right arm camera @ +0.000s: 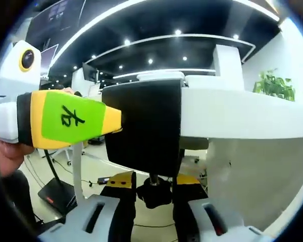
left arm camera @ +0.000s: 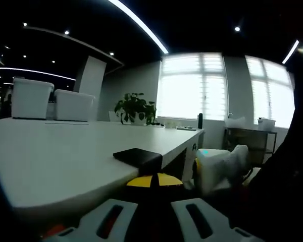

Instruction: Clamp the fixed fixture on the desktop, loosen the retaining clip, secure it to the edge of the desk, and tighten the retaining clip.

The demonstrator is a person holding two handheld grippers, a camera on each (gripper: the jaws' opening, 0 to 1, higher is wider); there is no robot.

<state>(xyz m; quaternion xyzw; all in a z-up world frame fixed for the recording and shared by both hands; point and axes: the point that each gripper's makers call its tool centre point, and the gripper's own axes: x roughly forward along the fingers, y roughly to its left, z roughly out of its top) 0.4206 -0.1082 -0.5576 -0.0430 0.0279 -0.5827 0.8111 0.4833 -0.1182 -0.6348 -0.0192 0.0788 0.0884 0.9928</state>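
Right gripper view: my right gripper (right arm camera: 154,194) pinches the screw knob (right arm camera: 154,191) under the black clamp (right arm camera: 141,128) straddling the desk edge (right arm camera: 242,118); twist tight, left gripper (right arm camera: 65,118) steadying, its jaws unclear.

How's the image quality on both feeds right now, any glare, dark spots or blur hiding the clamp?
Left gripper view: the windows are blown out, so the clamp on the desk edge reads as a dark shape and the foreground jaws are soft. Right gripper view: evenly lit; the black clamp is close and featureless, and fisheye bends the ceiling light strips.
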